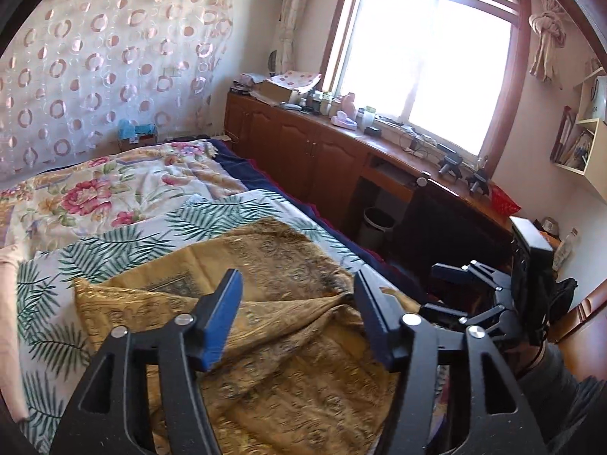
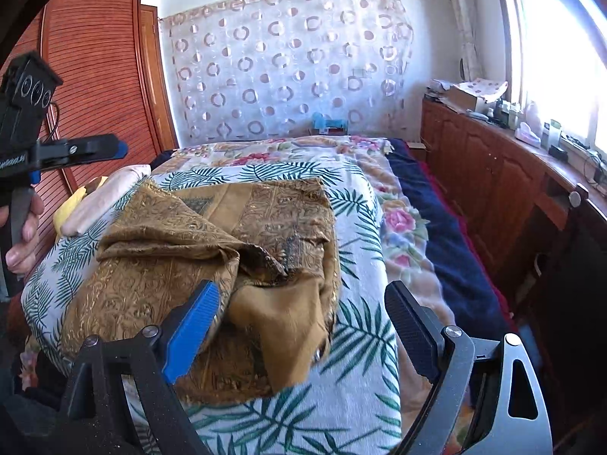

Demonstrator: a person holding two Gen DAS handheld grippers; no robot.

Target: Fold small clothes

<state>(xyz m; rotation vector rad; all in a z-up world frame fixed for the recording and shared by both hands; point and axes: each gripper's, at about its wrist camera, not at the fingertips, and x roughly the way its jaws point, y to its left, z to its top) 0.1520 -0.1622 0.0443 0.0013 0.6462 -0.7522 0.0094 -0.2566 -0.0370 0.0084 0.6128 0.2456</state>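
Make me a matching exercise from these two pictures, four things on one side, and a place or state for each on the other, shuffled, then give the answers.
Things
1. golden patterned cloth
2. palm-leaf sheet
3. left gripper
4. pink folded cloth

Places or states
A. jaws open, holding nothing
B. lies crumpled on the leaf print
C. spread under the golden fabric
D. at the bed's left edge, beside something yellow

Pairs: 1-B, 2-C, 3-A, 4-D
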